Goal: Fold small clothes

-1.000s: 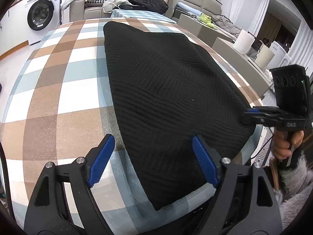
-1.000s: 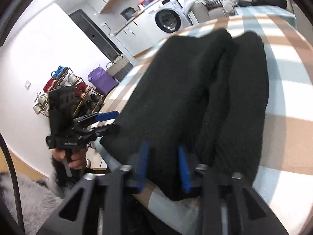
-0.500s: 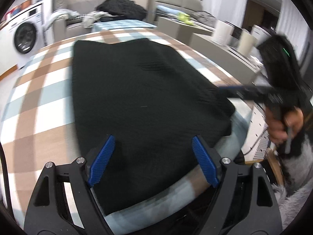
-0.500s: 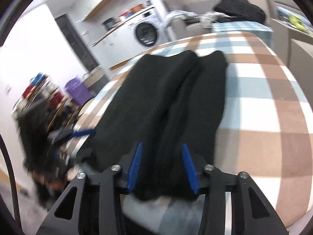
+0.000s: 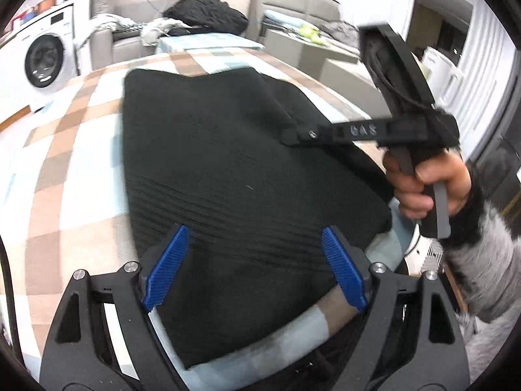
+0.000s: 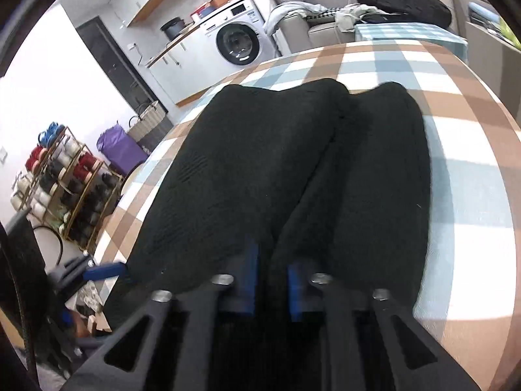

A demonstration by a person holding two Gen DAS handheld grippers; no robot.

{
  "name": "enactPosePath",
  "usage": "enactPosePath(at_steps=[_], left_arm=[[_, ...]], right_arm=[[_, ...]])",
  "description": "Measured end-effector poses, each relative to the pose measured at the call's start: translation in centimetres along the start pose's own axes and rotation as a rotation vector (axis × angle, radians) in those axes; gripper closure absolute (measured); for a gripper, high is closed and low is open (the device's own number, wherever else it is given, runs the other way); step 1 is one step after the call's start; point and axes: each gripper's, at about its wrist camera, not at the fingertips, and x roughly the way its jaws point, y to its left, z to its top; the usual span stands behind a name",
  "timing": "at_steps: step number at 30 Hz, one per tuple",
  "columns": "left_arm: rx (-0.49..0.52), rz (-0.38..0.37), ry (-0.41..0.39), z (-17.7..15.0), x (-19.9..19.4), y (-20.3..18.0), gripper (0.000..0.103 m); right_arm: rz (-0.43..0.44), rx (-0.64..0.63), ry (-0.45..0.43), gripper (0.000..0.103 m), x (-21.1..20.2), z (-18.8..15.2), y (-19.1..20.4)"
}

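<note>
Two grippers work over one black knitted garment (image 5: 234,163) spread on a checked tablecloth (image 5: 65,169). Seen from the left wrist, the left gripper (image 5: 254,270) fills the bottom of the frame, its two blue pads (image 5: 167,268) standing wide apart above the garment's near hem, touching nothing. At centre right the right gripper (image 5: 293,137) reaches in from the side, carried by a hand (image 5: 423,182) in a fuzzy grey sleeve (image 5: 482,267).

In the right wrist view, the right gripper (image 6: 272,282) sits at bottom centre, its jaws closing to a narrow gap with a ridge of black fabric between them. The garment (image 6: 293,176) runs up the middle as two long lobes split by one crease. Bare cloth lies open along the right (image 6: 462,176) and across the top. The table's edge curves down the left, beside the other gripper (image 6: 104,268). One washing machine (image 6: 237,42) stands at upper centre, one shoe rack (image 6: 62,179) at the left.
</note>
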Motion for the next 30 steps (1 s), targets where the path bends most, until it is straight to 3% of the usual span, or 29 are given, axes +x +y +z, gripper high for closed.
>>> enactPosePath(at_steps=[4, 6, 9, 11, 14, 19, 22, 25, 27, 30], left_arm=[[-0.061, 0.011, -0.046, 0.6, -1.9, 2.1, 0.021], [-0.076, 0.03, -0.061, 0.8, -2.6, 3.1, 0.021], [-0.105, 0.042, -0.046, 0.8, -2.1, 4.4, 0.021], [-0.125, 0.052, -0.021, 0.6, -1.3, 5.0, 0.021], [-0.16, 0.053, 0.028, 0.5, 0.5, 6.0, 0.021], [-0.221, 0.026, 0.063, -0.1, 1.8, 6.6, 0.021], [-0.203, 0.023, 0.066, -0.2, 2.1, 6.5, 0.021], [-0.165, 0.015, 0.073, -0.6, 1.8, 5.6, 0.021], [-0.138, 0.029, 0.078, -0.6, 1.9, 5.0, 0.021], [-0.098, 0.066, 0.095, -1.3, 1.6, 4.1, 0.021]], right_arm=[[-0.016, -0.102, -0.152, 0.093, -4.7, 1.5, 2.2], [-0.055, -0.108, -0.185, 0.093, -6.2, 1.5, 2.0], [-0.166, -0.053, -0.135, 0.092, -5.4, 1.0, -0.4], [-0.177, 0.011, -0.075, 0.086, -4.0, 0.3, -2.2], [-0.145, 0.06, -0.062, 0.073, -4.2, -0.3, -3.4], [-0.033, 0.098, -0.072, 0.071, -7.5, -3.1, -3.7], [0.051, 0.126, -0.054, 0.061, -8.8, -5.8, -3.3], [0.058, 0.103, -0.045, 0.061, -9.6, -7.9, -2.3], [0.018, 0.072, -0.052, 0.074, -9.7, -9.0, -1.8], [-0.019, 0.025, -0.005, 0.074, -9.2, -9.4, -1.3]])
